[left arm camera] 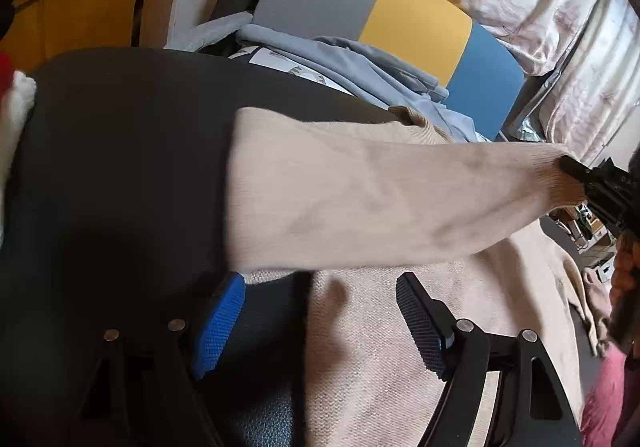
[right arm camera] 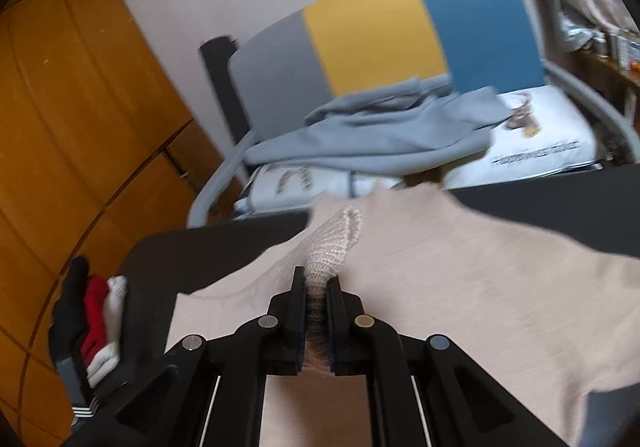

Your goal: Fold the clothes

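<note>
On the dark table (left arm camera: 120,151) the beige sweater (left arm camera: 400,347) lies spread toward its right side. Right gripper (right arm camera: 316,287) is clamped on the ribbed cuff (right arm camera: 336,243), w/ the sleeve (left arm camera: 380,191) stretched across above the body. Left gripper (left arm camera: 320,323) hovers w/ jaws apart over the sweater's left edge, nothing pinched. Bare tabletop on the left; folded clothes (right arm camera: 100,323) at the far-left edge.

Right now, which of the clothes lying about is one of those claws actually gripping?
The beige knitted sweater on the dark table: the right gripper pinches its ribbed cuff. The grey-blue garment on the chair and the folded black, red and white pile lie untouched.
</note>
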Demonstrator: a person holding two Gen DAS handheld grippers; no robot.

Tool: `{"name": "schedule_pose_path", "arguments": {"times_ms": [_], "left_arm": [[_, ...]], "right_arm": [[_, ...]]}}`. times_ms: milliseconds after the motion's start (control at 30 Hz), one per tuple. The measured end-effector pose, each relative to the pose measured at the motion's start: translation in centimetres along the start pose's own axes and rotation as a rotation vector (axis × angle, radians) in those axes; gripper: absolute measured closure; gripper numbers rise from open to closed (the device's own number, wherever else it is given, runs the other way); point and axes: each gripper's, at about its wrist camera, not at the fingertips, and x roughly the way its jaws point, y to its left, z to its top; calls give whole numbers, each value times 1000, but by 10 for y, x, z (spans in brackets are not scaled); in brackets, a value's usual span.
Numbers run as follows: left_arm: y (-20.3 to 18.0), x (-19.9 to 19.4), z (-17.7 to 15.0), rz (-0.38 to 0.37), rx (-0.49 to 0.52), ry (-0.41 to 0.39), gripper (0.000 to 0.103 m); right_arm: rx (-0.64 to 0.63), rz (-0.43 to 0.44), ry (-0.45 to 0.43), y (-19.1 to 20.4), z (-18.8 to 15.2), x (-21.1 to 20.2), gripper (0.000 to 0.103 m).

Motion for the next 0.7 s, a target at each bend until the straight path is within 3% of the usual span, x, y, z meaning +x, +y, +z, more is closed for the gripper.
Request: {"name": "schedule_pose_path", "arguments": {"times_ms": [167,333,600,700], "left_arm": [[0,-2,-3,-23,-3,19,24],[-9,-9,-7,6,38,-1,24],[-67,5,21,45,194,-87,22],[-85,32,30,105,251,-63,18]], "right_arm": [[73,-57,5,-47,3,-12,97],[141,-48,65,-80,-16,4,96],[160,-59,138,-96,-44,31,96],[153,-92,129,-99,-44,32,96]]}}
